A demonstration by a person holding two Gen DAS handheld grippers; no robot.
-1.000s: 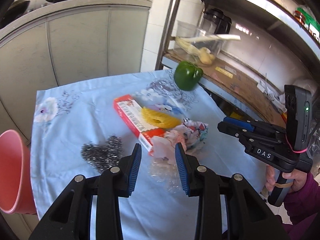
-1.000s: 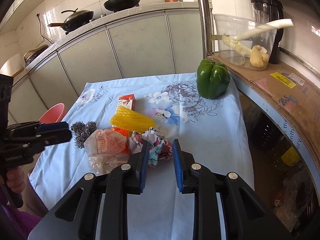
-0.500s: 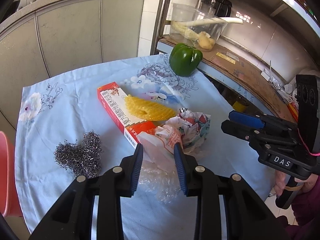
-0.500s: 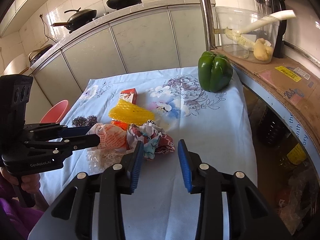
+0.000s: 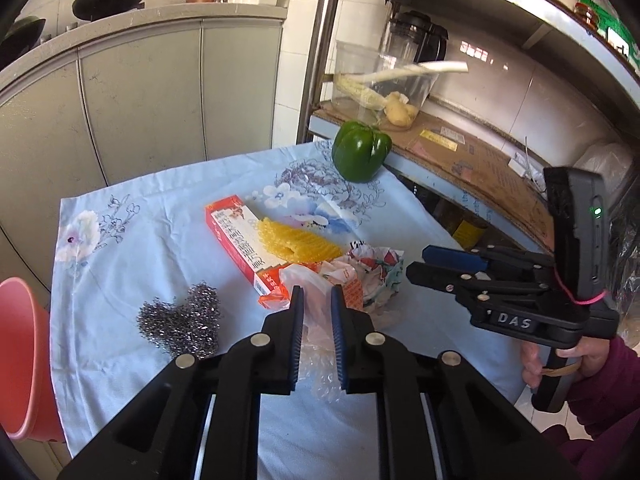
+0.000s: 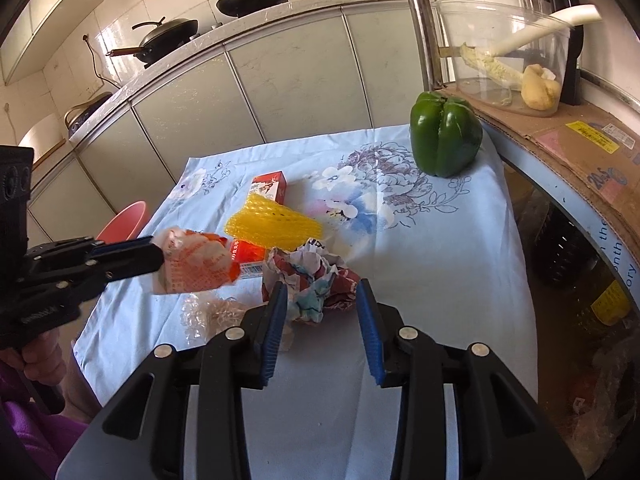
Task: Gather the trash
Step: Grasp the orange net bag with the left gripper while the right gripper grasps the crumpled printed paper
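My left gripper (image 5: 316,294) is shut on a white and orange plastic bag (image 5: 310,280) and holds it lifted just above the table; the bag also shows in the right wrist view (image 6: 192,266). My right gripper (image 6: 322,290) is open, its fingers on either side of a crumpled colourful paper wad (image 6: 312,280). A yellow foam net (image 6: 272,226) lies on a red box (image 5: 236,240). Clear bubble wrap (image 6: 204,312) lies on the cloth below the bag.
A steel wool scrubber (image 5: 182,320) lies left of the trash. A green pepper (image 6: 444,140) stands at the far right corner of the blue floral tablecloth (image 6: 440,240). A pink bin (image 5: 22,360) stands beside the table's left edge. A cardboard-covered shelf (image 6: 580,148) runs along the right.
My left gripper has closed on the plastic bag and lifted it off the table. My right gripper has opened wider and moved forward around the paper wad.
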